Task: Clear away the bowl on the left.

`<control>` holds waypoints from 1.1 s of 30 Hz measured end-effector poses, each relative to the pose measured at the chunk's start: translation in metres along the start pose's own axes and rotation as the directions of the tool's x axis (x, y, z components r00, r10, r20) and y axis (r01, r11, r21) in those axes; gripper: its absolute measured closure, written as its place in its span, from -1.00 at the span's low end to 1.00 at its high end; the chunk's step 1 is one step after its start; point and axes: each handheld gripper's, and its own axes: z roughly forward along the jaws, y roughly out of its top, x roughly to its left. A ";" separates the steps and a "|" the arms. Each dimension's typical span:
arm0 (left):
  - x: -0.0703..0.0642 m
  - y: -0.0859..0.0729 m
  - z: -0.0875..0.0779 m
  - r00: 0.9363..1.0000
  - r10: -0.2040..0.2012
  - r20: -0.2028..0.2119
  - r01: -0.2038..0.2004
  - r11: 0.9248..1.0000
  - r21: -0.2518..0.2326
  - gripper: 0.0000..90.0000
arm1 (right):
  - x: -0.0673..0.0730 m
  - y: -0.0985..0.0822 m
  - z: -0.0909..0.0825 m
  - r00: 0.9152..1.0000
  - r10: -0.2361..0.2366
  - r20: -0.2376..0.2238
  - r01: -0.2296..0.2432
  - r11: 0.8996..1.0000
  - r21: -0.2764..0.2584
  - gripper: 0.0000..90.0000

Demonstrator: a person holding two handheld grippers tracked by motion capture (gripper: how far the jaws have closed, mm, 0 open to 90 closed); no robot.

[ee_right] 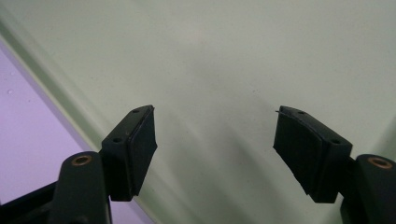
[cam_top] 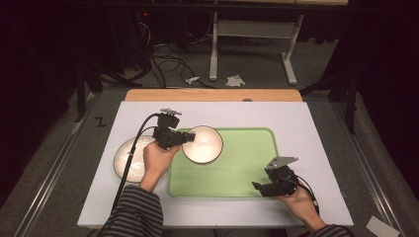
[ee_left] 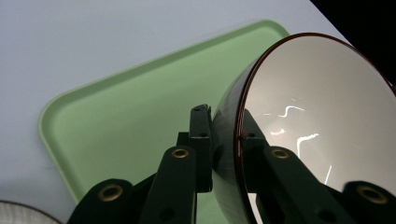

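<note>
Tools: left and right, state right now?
Left tool: shut on the rim of the bowl, held over the green tray.
Right tool: open, nothing between its pads, above the tray.

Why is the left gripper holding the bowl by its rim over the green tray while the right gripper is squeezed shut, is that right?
Not quite. The left gripper does clamp the bowl by its rim over the green tray, but the right gripper is not squeezed shut. The right gripper view shows its jaws standing wide apart with nothing between them, just the tray beneath.
</note>
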 end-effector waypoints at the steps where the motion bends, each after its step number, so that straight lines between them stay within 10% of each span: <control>1: -0.002 0.000 0.002 1.000 0.009 0.000 -0.009 1.000 0.006 0.80 | 0.000 0.000 0.000 1.000 -0.001 -0.002 0.001 1.000 0.002 -0.31; 33: 0.000 -0.034 0.093 0.995 -0.013 -0.096 0.024 0.993 0.119 0.78 | 0.002 -0.001 0.000 1.000 -0.012 -0.007 0.012 1.000 0.008 -0.31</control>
